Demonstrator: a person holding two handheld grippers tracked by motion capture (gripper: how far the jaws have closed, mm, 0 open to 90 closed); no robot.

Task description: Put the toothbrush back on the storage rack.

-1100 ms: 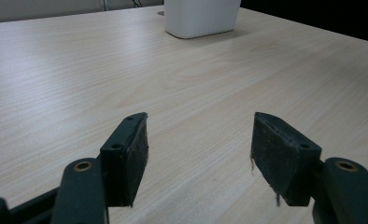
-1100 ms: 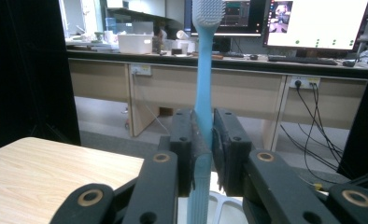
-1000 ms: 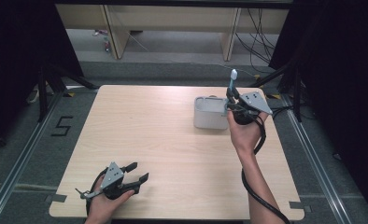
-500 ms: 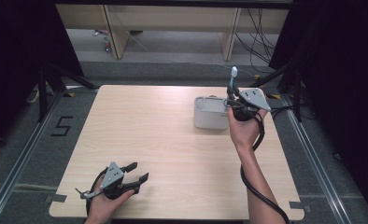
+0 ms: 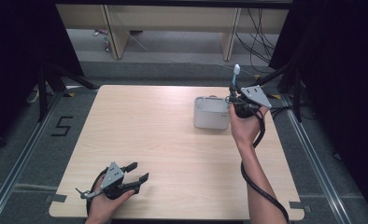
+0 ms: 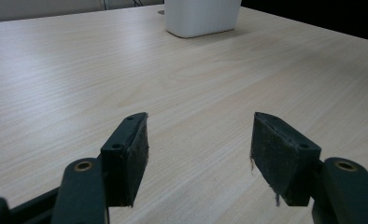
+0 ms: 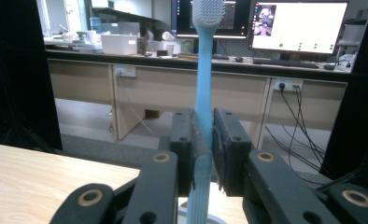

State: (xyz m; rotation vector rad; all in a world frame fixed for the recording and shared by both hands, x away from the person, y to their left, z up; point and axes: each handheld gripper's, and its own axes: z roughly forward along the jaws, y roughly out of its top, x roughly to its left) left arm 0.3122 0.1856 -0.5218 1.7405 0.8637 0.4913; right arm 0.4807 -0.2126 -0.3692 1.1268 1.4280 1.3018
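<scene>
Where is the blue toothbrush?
The toothbrush stands upright, clamped in the right gripper, at the table's far right beside the white holder.

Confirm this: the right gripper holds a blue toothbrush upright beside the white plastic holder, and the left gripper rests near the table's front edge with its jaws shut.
Not quite. The left gripper has its jaws open with nothing between them, as the left gripper view shows. The rest stands: the right gripper clamps the blue toothbrush upright beside the white plastic holder, and the left gripper rests near the front edge of the light wooden table.

A container point(image 5: 211, 113) sits on the table point(image 5: 163, 140) right of centre; a toothbrush point(image 5: 235, 77) rises just right of it, a gripper point(image 5: 138, 172) lower left.
</scene>
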